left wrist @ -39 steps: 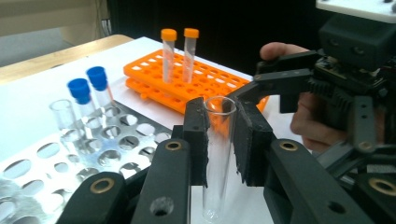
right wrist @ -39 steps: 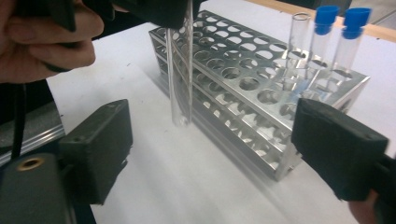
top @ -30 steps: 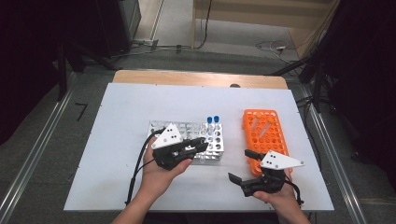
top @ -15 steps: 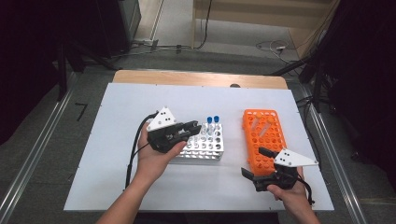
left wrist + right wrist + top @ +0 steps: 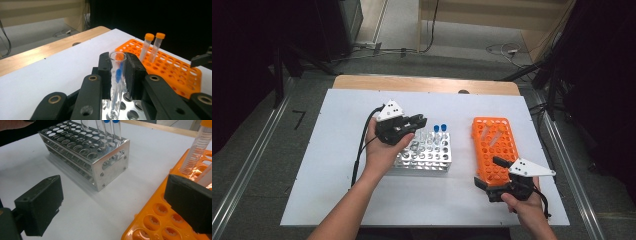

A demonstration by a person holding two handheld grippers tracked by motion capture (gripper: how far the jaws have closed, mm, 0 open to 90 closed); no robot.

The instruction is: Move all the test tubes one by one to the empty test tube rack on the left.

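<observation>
Left gripper clamped on clear tube, long axis upright, open mouth up, base just above metal rack. Right gripper jaws apart beside orange rack on worktop.

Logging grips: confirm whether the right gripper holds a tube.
No. The right gripper stands open over bare table, nothing between its jaws.

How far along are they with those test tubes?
Two orange-capped tubes already stand in the orange rack. The left hand-held gripper is shut on a clear uncapped tube above the metal rack, where blue-capped tubes wait. The right hand-held gripper hangs open by the orange rack.
</observation>
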